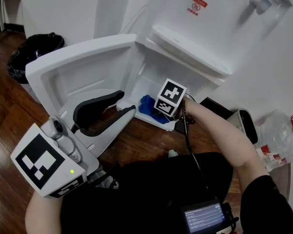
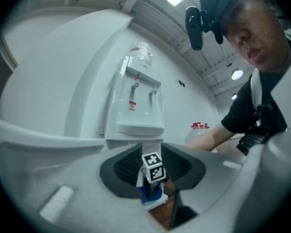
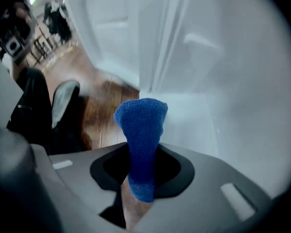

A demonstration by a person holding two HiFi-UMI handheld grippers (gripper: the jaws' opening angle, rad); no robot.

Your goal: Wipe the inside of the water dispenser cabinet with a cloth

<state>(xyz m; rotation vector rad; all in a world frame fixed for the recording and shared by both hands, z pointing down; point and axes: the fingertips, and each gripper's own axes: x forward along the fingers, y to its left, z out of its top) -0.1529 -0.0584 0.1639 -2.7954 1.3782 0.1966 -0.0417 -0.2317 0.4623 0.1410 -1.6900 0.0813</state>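
The white water dispenser point(image 1: 205, 28) stands with its lower cabinet door point(image 1: 83, 72) swung open to the left. My right gripper point(image 1: 161, 112) points down into the cabinet opening, shut on a blue cloth point(image 1: 149, 106). In the right gripper view the cloth point(image 3: 141, 125) sticks out past the jaws toward the white cabinet floor point(image 3: 194, 115). My left gripper point(image 1: 127, 103) lies level at the door's lower edge, jaws nearly together. Whether it pinches the door I cannot tell. Its own view looks past the door at the right gripper's marker cube point(image 2: 153, 167) and the cloth point(image 2: 148, 194).
A bin lined with a black bag point(image 1: 31, 52) stands left of the door on the wood floor point(image 1: 5, 121). A clear plastic water bottle point(image 1: 278, 135) and a dark-and-white box point(image 1: 241, 123) sit to the right. A small screen point(image 1: 203, 217) hangs at my waist.
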